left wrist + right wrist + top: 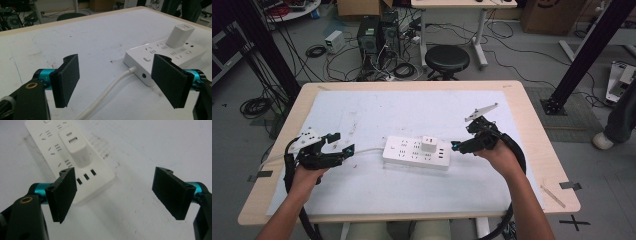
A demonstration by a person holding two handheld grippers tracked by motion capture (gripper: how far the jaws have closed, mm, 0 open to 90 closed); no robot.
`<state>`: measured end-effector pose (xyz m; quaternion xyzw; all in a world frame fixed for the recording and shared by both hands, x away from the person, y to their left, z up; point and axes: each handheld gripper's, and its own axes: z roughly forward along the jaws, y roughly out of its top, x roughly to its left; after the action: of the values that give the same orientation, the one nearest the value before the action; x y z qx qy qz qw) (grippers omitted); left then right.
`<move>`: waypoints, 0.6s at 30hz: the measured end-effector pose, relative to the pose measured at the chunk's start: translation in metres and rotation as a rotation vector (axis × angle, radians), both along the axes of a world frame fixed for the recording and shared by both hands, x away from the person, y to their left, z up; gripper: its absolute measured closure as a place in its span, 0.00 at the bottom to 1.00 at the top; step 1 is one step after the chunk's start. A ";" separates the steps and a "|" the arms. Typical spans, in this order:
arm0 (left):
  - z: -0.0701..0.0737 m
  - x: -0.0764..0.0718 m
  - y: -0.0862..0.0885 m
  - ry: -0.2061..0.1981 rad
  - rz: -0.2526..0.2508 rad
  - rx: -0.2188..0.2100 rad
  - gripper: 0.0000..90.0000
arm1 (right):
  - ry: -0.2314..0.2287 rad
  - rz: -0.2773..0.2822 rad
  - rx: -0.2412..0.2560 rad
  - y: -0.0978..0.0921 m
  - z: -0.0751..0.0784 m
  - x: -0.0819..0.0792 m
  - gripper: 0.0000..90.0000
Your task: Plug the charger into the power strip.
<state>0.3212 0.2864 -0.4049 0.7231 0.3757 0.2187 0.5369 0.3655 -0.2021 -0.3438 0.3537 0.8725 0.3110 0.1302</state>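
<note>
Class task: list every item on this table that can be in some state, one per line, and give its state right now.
Power strip: flat on the table, held by neither tool.
White charger: plugged into the strip, upright.
Strip's cable: attached to the strip's end, lying on the table.
Left tool: open, holding nothing.
Right tool: open, holding nothing.

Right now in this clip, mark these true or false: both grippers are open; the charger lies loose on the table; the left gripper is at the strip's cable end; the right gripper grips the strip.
1. Both the left gripper and the right gripper are open: true.
2. The charger lies loose: false, it sits plugged into the power strip.
3. Left gripper is at the cable end: true.
4. Right gripper grips the strip: false, it holds nothing.
</note>
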 end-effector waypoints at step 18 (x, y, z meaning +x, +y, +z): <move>0.001 -0.003 0.005 0.002 0.005 0.003 0.26 | -0.046 -0.086 0.089 -0.045 -0.018 -0.039 0.21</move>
<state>0.3183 0.2913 -0.4043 0.7232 0.3776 0.2200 0.5348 0.3270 -0.2470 -0.3614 0.3888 0.8387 0.3517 0.1478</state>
